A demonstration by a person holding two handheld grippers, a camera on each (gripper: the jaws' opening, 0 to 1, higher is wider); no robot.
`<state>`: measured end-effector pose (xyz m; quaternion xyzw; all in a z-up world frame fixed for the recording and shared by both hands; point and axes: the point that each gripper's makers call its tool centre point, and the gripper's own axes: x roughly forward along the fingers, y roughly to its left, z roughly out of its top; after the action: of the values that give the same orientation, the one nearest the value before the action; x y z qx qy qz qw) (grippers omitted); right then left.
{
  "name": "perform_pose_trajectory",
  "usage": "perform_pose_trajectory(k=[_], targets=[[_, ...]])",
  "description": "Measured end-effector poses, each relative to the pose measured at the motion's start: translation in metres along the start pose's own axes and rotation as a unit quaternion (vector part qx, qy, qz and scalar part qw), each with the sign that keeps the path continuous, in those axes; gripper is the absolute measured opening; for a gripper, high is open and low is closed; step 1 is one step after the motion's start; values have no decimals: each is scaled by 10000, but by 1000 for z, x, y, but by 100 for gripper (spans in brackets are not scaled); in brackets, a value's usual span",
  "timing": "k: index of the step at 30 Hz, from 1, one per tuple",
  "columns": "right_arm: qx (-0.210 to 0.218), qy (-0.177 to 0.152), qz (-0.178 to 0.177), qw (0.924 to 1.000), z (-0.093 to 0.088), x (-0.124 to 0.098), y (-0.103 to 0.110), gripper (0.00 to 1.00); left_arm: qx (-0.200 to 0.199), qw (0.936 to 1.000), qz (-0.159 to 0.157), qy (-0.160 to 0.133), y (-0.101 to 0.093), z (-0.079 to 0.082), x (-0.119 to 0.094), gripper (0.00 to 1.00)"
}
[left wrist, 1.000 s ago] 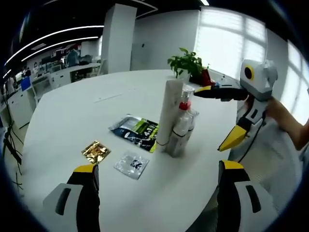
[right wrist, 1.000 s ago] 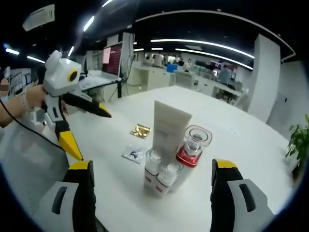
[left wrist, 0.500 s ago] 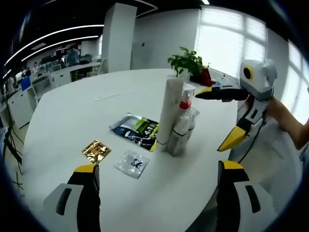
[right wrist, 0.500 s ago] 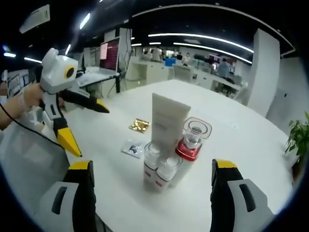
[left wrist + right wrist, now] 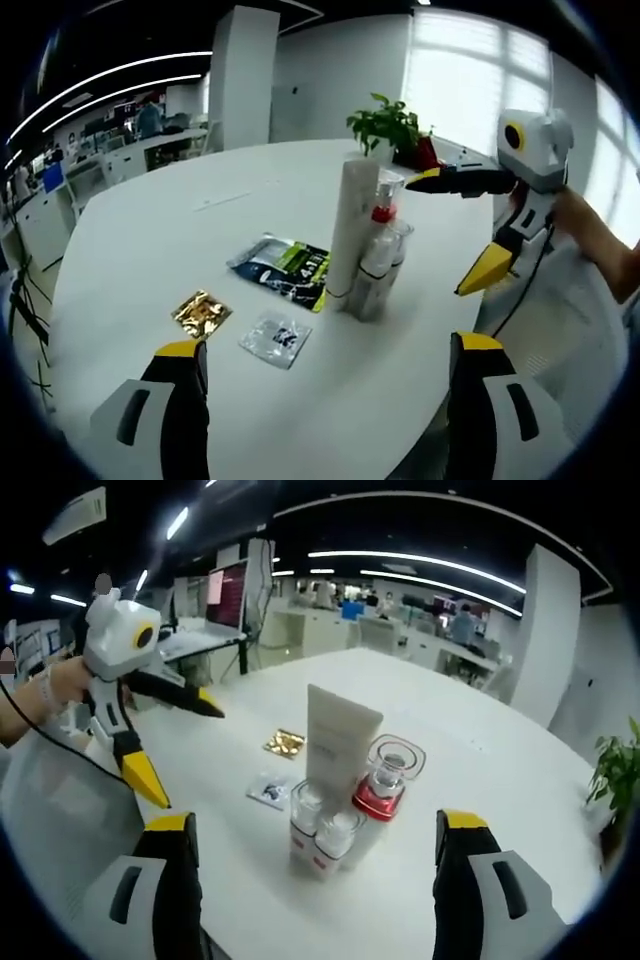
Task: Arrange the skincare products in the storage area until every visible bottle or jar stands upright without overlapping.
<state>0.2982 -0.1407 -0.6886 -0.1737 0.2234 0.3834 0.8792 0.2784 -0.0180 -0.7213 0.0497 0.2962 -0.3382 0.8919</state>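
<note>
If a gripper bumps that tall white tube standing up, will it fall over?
Probably, yes. The tall white tube stands on its narrow cap end and rises above everything beside it, so a push near the top would likely tip it. The small clear bottles crowd its base, so they might topple with it.

Clustered upright on the table [image 5: 150, 250] in the left gripper view: tube [image 5: 352, 232] with spray bottle [image 5: 377, 262] touching at its 3 o'clock, flat pouch [image 5: 283, 270] lying just beside at 9, clear sachet [image 5: 274, 339] at 7, foil sachet [image 5: 201, 314] further out at 8, potted plant [image 5: 385, 128] well behind at 12. Seen from the right gripper view: tube [image 5: 335, 744] at the back, two small bottles [image 5: 318, 832] touching in front at 6, capped bottle [image 5: 383, 781] at 3, sachets at 9.
</note>
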Motion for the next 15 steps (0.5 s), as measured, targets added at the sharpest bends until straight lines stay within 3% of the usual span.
perform_pose_trajectory(k=[4, 15], targets=[[-94, 26, 139, 9999, 6, -4, 1, 96, 4, 10000, 14, -15, 1, 1, -1, 96], [-462, -160, 546, 9973, 47, -14, -4, 91, 19, 9999, 77, -72, 5, 4, -2, 96]])
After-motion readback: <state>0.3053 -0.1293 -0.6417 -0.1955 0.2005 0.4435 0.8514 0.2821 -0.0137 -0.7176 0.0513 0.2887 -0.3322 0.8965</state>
